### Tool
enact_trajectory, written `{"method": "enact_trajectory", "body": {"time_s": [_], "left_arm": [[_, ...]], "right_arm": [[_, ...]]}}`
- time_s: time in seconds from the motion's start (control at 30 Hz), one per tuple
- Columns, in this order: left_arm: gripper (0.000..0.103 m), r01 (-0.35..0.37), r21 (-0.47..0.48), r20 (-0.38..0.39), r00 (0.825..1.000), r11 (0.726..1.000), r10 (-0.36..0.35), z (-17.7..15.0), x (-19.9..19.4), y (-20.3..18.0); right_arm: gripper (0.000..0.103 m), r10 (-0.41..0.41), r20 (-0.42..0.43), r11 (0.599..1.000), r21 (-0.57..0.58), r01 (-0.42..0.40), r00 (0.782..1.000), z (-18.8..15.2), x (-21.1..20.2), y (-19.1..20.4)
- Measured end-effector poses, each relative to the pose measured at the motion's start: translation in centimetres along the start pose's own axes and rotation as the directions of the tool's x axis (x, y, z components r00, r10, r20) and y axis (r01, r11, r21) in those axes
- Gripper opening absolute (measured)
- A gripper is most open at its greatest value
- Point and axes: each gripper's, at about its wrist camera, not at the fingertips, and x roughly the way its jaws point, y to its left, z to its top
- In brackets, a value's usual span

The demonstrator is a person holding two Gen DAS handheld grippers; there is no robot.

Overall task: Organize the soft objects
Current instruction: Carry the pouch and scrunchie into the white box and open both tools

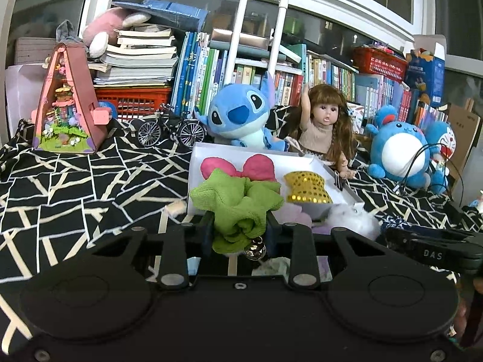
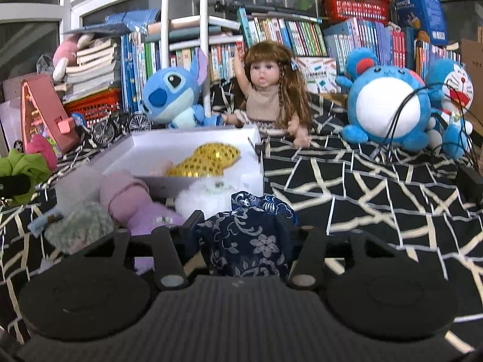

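1. The left gripper (image 1: 240, 229) had its fingers pinched on a green bow (image 1: 238, 208), gripped low at its gathered knot so the loops stood free above; a small bell (image 1: 256, 249) hung beneath.
2. The right gripper (image 2: 241, 229) was likewise closed around a navy floral bow (image 2: 247, 235), bunched between the jaws, probably near its centre, though folds hid the contact.
3. Both were held raised before the white box (image 1: 196, 163), seemingly for dropping in.
4. Inside lay a pink bow (image 1: 238, 167) at the left and a gold sequin bow (image 1: 306, 187) at the right; bare floor between them looked the likeliest spot.
5. A white fluffy piece (image 2: 205, 194) and a lilac soft toy (image 2: 132, 202) crowded the box's near wall, so each approach needed to clear that rim from above.
6. The patterned cloth (image 2: 347, 187) to the right offered open room.
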Motion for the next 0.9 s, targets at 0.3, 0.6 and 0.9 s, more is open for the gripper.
{"method": "enact_trajectory", "body": {"time_s": [0.3,0.6,0.9], "left_arm": [[0.030,0.041,-0.015,0.005,0.999,0.999,-0.041,4.7,3.2,0.4],[0.030,0.070,-0.087,-0.108,0.991,0.994,-0.080,9.0,11.5,1.0],[0.030,0.032,-0.127,-0.261,0.963,0.991,-0.065,8.5,20.6,0.4]], "right_arm": [[0.055,0.034,0.040,0.999,0.032,-0.035,0.999,4.9,1.6,-0.4],[0.055,0.110,-0.033,0.981,0.166,-0.103,0.993,10.2,7.7,-1.6],[0.055,0.130,-0.151,0.964,0.250,-0.090,0.980,10.0,14.6,-1.4]]}}
